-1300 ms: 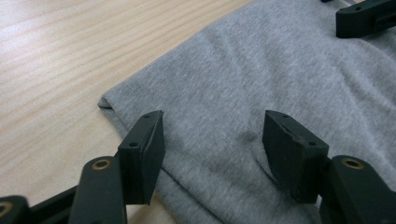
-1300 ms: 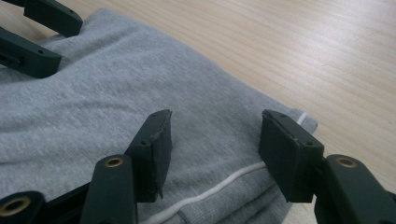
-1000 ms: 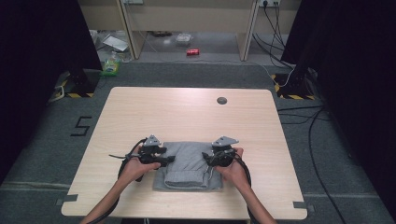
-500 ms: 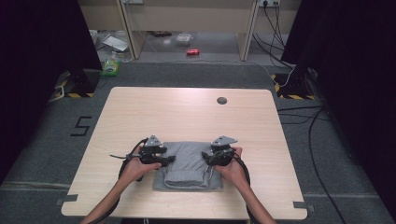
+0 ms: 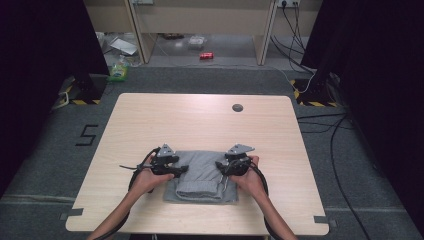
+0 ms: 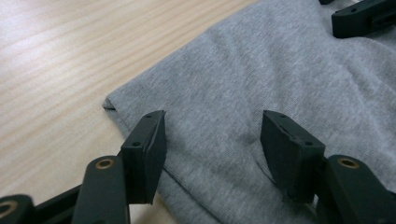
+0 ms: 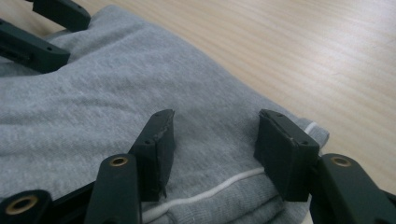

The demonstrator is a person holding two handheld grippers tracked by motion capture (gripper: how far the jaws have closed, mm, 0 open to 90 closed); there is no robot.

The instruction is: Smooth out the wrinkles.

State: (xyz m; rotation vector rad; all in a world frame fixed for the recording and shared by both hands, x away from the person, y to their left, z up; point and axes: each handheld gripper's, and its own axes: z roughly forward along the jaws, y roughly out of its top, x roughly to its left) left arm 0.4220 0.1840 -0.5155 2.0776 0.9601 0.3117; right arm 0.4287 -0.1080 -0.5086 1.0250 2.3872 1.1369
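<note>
A folded grey garment [image 5: 202, 176] lies near the front edge of the wooden table [image 5: 200, 120]. My left gripper [image 5: 182, 170] rests at the garment's left side, jaws pointing right. In the left gripper view the cloth [image 6: 261, 70] spreads under and between the jaws of this gripper [image 6: 212, 140], which stand apart and open. My right gripper [image 5: 221, 172] sits at the garment's right side. Its own view has the gripper [image 7: 215, 140] open above the cloth [image 7: 93, 102], near a fold with a white cord [image 7: 224, 184]. Each view catches the other gripper's black jaws far off.
A dark round grommet [image 5: 237, 107] sits in the tabletop's far part. On the floor beyond the table lie a red can [image 5: 206, 55], a green bottle [image 5: 119, 72] and some papers. Cables [image 5: 330, 125] trail along the right side.
</note>
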